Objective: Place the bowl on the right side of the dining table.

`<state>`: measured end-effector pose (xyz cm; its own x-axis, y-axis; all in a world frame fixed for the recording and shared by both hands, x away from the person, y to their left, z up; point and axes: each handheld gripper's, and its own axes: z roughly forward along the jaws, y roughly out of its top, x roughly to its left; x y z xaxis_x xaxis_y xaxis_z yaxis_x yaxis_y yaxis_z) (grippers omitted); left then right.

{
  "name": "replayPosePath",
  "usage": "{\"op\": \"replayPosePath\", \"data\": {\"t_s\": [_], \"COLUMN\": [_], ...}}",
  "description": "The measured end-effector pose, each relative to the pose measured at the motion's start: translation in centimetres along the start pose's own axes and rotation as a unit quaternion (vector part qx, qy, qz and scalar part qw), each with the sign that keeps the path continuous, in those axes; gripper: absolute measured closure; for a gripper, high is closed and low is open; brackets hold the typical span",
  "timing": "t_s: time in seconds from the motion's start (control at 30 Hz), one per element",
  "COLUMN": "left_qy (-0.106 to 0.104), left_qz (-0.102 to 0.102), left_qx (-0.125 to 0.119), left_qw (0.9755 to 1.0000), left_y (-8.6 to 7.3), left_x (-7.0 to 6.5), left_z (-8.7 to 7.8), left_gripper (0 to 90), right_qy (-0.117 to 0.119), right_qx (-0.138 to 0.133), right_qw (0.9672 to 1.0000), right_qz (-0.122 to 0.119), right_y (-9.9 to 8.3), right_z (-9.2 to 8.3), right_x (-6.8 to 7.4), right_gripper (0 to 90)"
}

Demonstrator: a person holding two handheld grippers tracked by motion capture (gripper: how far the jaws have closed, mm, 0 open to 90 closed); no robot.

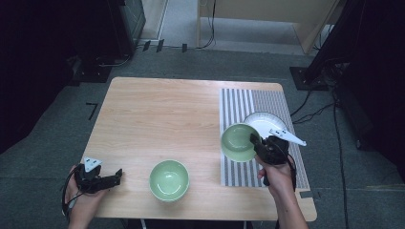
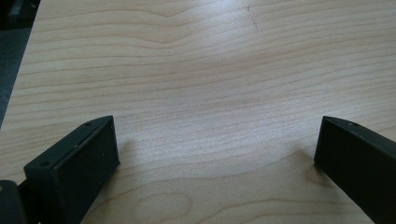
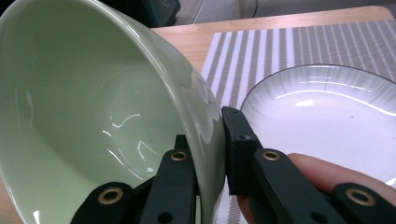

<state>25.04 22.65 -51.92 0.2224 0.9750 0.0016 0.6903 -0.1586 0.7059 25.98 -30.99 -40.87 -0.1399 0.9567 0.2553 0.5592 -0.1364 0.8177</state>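
Note:
My right gripper (image 1: 255,140) is shut on the rim of a pale green bowl (image 1: 237,141), held tilted above the striped placemat (image 1: 236,107). In the right gripper view the bowl's wall (image 3: 93,116) is pinched between the two black jaws, one inside and one outside. Just right of it a white plate (image 1: 262,123) rests on the mat, also seen as the white plate (image 3: 327,116). A second green bowl (image 1: 169,179) stands upright on the wooden table (image 1: 157,114) near the front edge. My left gripper (image 1: 117,175) lies at the front left, open, with bare wood between its fingers (image 2: 79,158).
The placemat covers the table's right side. Beyond the table's far edge the floor holds cables and dark stands, with a wooden cabinet (image 1: 267,14) at the back.

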Motion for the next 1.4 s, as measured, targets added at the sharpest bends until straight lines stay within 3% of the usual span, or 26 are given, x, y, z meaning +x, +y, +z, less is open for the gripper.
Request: {"op": "replayPosePath", "data": {"t_s": [0.63, 0.73, 1.0, 1.4], "left_qy": [0.000, 0.000, 0.000, 0.000], "left_qz": [0.000, 0.000, 0.000, 0.000], "left_qx": [0.000, 0.000, 0.000, 0.000], "left_qw": [1.0000, 1.0000, 1.0000, 1.0000], "left_y": [0.0, 0.0, 0.0, 0.0], "left_x": [0.0, 0.0, 0.0, 0.0], "left_z": [0.0, 0.0, 0.0, 0.0], "left_gripper": [0.0, 0.0, 0.0, 0.0], "right_qy": [-0.059, -0.079, -0.105, -0.130], "right_qx": [0.005, 0.007, 0.013, 0.027], "right_qw": [0.9977, 0.9960, 0.9924, 0.9870], "right_qz": [0.033, 0.041, 0.063, 0.090], "right_y": [0.6, 0.6, 0.4, 0.2], "right_z": [1.6, 2.0, 2.9, 4.8], "right_x": [-4.8, -6.0, -8.0, -10.2], "right_gripper": [83.7, 83.7, 83.7, 83.8]}}
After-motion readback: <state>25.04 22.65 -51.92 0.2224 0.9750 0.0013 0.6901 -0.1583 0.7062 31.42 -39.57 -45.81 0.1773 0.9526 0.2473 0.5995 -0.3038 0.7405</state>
